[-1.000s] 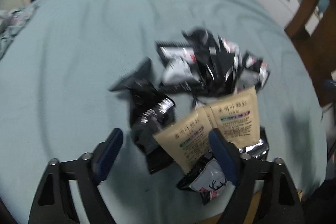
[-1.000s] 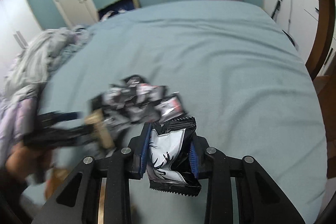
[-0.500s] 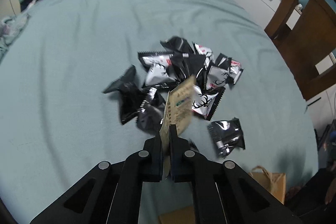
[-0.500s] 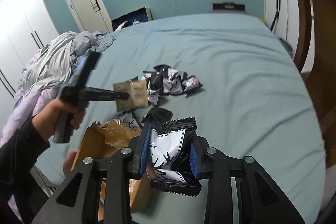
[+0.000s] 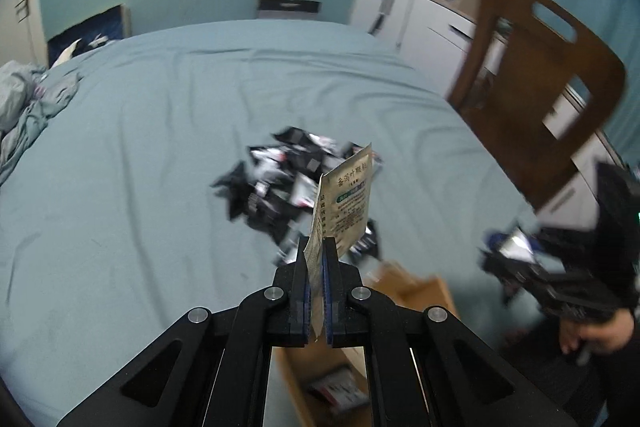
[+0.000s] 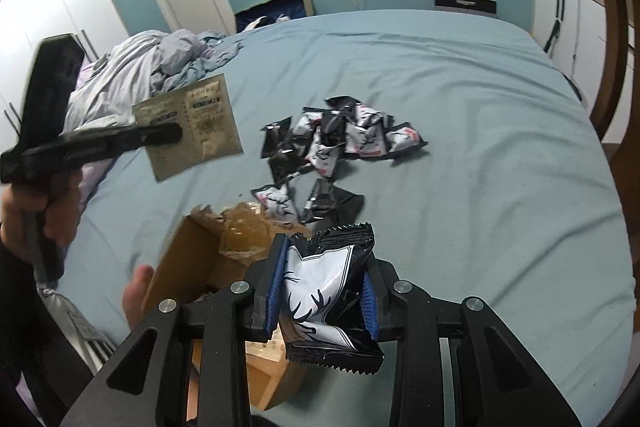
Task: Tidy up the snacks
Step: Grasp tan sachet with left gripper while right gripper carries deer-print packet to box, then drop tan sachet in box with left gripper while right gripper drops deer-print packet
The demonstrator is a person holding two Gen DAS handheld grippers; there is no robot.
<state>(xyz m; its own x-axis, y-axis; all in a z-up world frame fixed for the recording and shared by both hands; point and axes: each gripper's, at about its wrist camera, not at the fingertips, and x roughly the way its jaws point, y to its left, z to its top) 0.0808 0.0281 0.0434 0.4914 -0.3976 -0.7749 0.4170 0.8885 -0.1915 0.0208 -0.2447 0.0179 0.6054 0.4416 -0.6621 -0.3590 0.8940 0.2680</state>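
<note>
So the left gripper (image 5: 318, 267), low centre of the left wrist view, is clamped tight on a pair of tan paper sachets with green labels and printed text (image 5: 347, 205). They stick up edge-on between the blue-padded fingers (image 5: 327, 291) and cover part of the snack pile behind them. In the right wrist view the same sachets (image 6: 192, 127) show flat-on at the left of the frame, held up in the air above the bed, with the person's left hand (image 6: 56, 211) wrapped round the gripper handle.

The right gripper (image 6: 324, 283), bottom centre of its own view, is squeezing a puffy black-and-white foil snack packet with an antler print (image 6: 326, 297); the blue pads press into both sides of it. That packet hangs over the near edge of the bed, just right of an open brown cardboard box (image 6: 188, 259) sitting in the lower left-centre. The box also shows in the left view (image 5: 416, 291), right under and behind the left gripper, with something packet-like lying inside, too blurred to name.

The remaining black and silver foil snack packets (image 6: 344, 139) lie in a loose heap in the middle of the light blue bedsheet (image 6: 480, 147). A couple of strays (image 6: 312, 201) sit closer to the box. A wooden chair (image 5: 544, 87) stands at the right of the left view.
</note>
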